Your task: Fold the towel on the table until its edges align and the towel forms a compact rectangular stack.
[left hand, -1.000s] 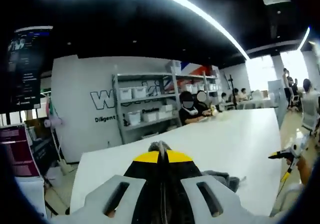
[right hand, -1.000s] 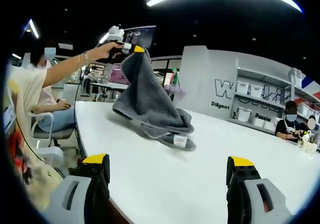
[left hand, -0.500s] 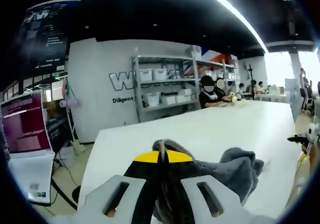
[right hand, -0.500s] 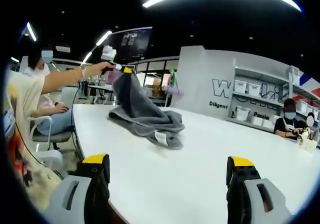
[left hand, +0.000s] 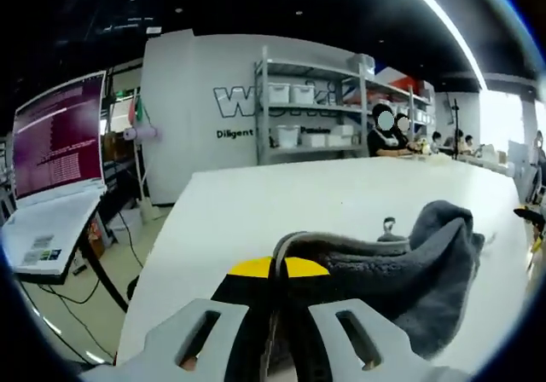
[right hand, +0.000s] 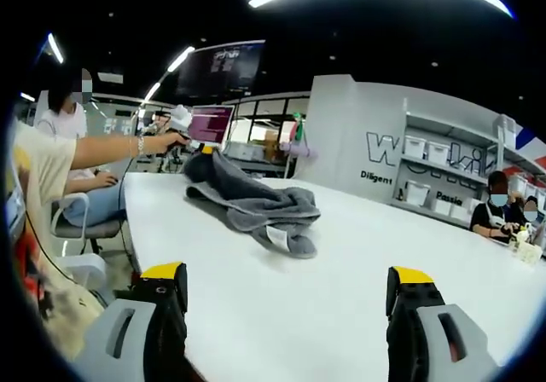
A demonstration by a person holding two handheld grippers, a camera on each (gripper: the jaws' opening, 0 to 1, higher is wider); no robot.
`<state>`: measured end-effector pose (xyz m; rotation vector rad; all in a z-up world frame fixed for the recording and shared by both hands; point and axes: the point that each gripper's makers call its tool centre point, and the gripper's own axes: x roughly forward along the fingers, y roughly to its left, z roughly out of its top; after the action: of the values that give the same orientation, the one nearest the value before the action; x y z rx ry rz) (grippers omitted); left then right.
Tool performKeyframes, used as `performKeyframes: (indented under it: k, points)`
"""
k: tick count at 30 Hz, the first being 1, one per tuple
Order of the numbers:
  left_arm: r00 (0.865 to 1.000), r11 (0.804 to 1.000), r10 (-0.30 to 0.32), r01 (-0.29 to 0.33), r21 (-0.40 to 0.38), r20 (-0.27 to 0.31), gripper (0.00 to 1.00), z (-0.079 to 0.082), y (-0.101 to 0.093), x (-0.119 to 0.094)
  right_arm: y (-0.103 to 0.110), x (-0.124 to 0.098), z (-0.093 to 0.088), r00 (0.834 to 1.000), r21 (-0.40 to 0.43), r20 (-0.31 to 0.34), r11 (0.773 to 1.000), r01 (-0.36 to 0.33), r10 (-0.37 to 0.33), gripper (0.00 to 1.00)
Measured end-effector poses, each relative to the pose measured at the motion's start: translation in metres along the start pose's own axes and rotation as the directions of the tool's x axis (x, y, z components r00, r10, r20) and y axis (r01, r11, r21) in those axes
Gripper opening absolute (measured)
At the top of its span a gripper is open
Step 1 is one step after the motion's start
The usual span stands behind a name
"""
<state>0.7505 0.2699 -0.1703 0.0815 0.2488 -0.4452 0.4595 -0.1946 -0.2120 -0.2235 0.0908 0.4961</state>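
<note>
A grey towel (right hand: 252,205) lies crumpled on the white table (right hand: 358,280), with a white label on its near edge. In the left gripper view the towel (left hand: 401,267) spreads to the right of my left gripper (left hand: 275,267), which is shut on one of its corners. In the right gripper view that left gripper (right hand: 205,149) holds the corner low at the towel's far end, in a person's hand. My right gripper (right hand: 288,281) stands open near the table's front edge, well short of the towel, with nothing between its fingers.
A person (right hand: 51,169) sits at the table's left end on a chair. A monitor (left hand: 55,139) and a laptop stand left of the table. Shelves with white bins (left hand: 311,113) line the far wall, where other people sit. The table runs bare toward the right.
My left gripper has come down with the towel corner, from high above the table to close over it. The towel has settled flatter. My right gripper has stayed where it was.
</note>
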Motion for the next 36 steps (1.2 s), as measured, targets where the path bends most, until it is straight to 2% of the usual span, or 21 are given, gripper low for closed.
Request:
performKeyframes:
  k: [4, 14, 16, 20, 23, 25, 28, 34, 36]
  points:
    - [1.0, 1.0, -0.01, 0.01, 0.019, -0.023, 0.02, -0.016, -0.001, 0.007, 0.002, 0.005, 0.002, 1.0, 0.0, -0.002, 1.0, -0.009, 0.009, 0.99]
    - [0.996, 0.999, -0.04, 0.042, 0.024, -0.075, 0.02, -0.041, -0.012, 0.013, 0.003, 0.008, 0.003, 1.0, -0.001, -0.001, 1.0, -0.015, 0.015, 0.99]
    - [0.992, 0.997, -0.066, 0.069, 0.027, -0.104, 0.03, -0.049, -0.018, 0.014, 0.004, 0.008, 0.002, 1.0, -0.002, -0.008, 1.0, -0.017, 0.017, 0.99]
    - [0.991, 0.996, -0.081, 0.084, 0.025, -0.11, 0.05, -0.053, -0.022, 0.015, 0.006, 0.007, 0.002, 1.0, -0.002, -0.007, 1.0, -0.018, 0.018, 0.99]
    - [0.991, 0.995, -0.099, 0.101, 0.014, -0.094, 0.1, -0.052, -0.026, 0.012, 0.006, 0.005, 0.002, 1.0, 0.003, -0.005, 1.0, -0.015, 0.015, 0.99]
    - [0.991, 0.993, -0.119, 0.119, -0.011, -0.06, 0.16, -0.045, -0.03, 0.009, 0.007, 0.003, 0.003, 1.0, 0.001, -0.005, 1.0, -0.015, 0.015, 0.99]
    - [0.992, 0.992, -0.124, 0.124, 0.032, -0.002, 0.26, -0.03, -0.036, -0.001, 0.007, 0.0, 0.004, 1.0, -0.004, -0.005, 1.0, -0.013, 0.012, 0.99]
    - [0.99, 0.989, -0.123, 0.115, 0.096, 0.072, 0.4, -0.01, -0.043, -0.023, 0.008, -0.002, 0.008, 1.0, -0.007, -0.003, 1.0, -0.007, 0.007, 0.99]
    - [0.985, 0.989, -0.107, 0.092, 0.119, 0.132, 0.48, 0.003, -0.042, -0.031, 0.009, -0.001, 0.008, 1.0, -0.008, -0.005, 1.0, -0.009, 0.008, 0.99]
